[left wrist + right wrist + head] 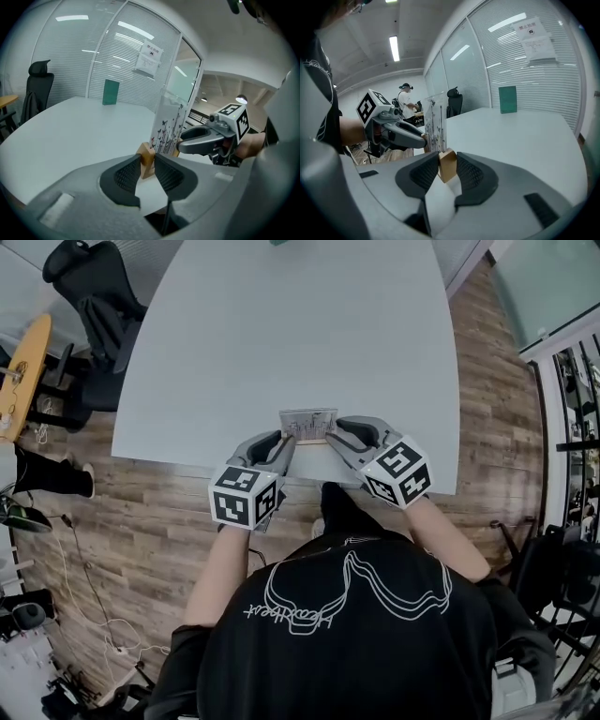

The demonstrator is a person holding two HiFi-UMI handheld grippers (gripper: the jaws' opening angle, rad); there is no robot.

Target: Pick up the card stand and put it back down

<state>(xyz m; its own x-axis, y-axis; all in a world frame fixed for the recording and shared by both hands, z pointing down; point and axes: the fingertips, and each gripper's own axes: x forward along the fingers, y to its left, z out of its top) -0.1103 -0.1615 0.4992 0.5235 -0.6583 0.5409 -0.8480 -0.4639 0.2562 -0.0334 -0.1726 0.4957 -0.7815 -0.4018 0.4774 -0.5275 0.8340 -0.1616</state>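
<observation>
Left gripper view: gripper (147,160) pinches card stand's (166,126) base.

The big white tabletop (281,352) stands on a wood floor (487,381), w/ a small green thing (111,92) standing up at its far end & the card stand (308,425) by the near edge, can't tell if it's touching.
</observation>
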